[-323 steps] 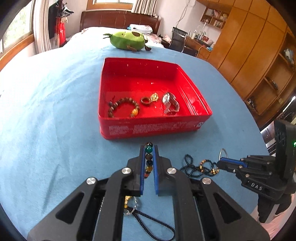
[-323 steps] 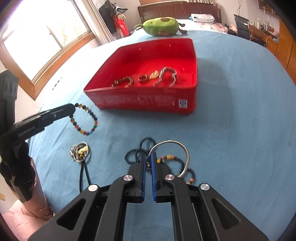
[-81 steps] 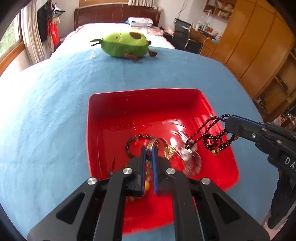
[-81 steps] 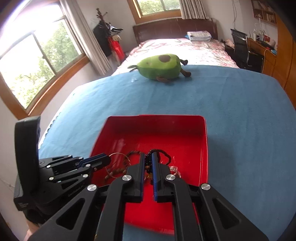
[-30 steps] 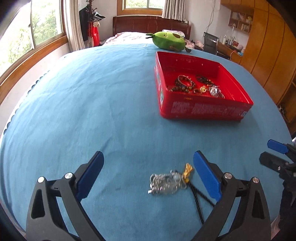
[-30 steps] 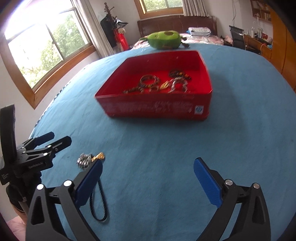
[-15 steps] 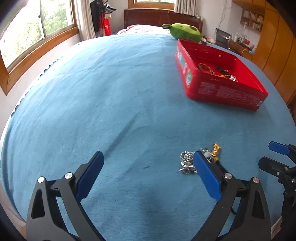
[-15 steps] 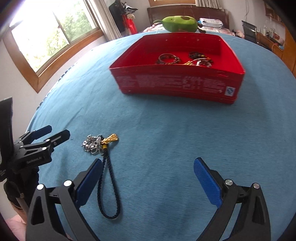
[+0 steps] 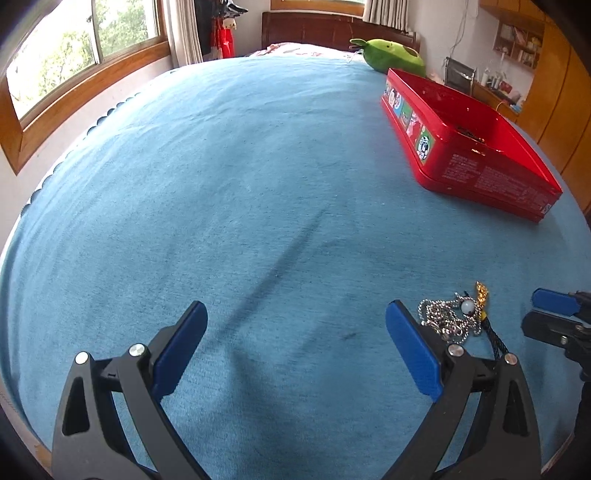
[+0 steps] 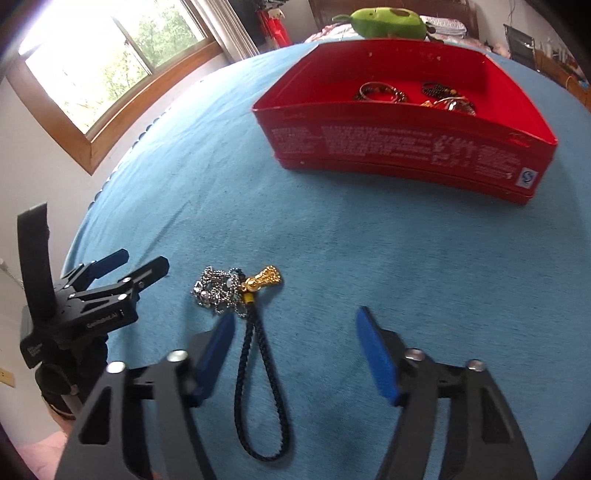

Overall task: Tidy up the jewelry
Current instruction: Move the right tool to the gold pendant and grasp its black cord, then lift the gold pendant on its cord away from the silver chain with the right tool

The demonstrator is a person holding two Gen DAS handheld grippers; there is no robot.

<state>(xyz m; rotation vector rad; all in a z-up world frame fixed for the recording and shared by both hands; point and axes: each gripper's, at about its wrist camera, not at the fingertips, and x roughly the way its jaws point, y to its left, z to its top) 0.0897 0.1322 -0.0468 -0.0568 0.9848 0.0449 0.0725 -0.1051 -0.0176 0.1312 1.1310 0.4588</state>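
Both hand-held grippers over loose jewelry on the blue surface.

Right hand-held gripper [image 10: 295,343], jaws closing, straddles the black cord loop [image 10: 260,398]; silver chain [image 10: 216,290] and gold charm [image 10: 264,278] lie just beyond. Left hand-held gripper [image 9: 295,332] spread, empty. Red box [image 10: 406,147] farther off.

A blue cloth [image 9: 229,177] covers the whole surface. At its far edge lies a green plush toy [image 10: 388,18] — behind it a dark wooden headboard [image 9: 332,27]. A wood-framed window [image 9: 81,74] stands left, wooden cabinets [image 9: 561,110] right.
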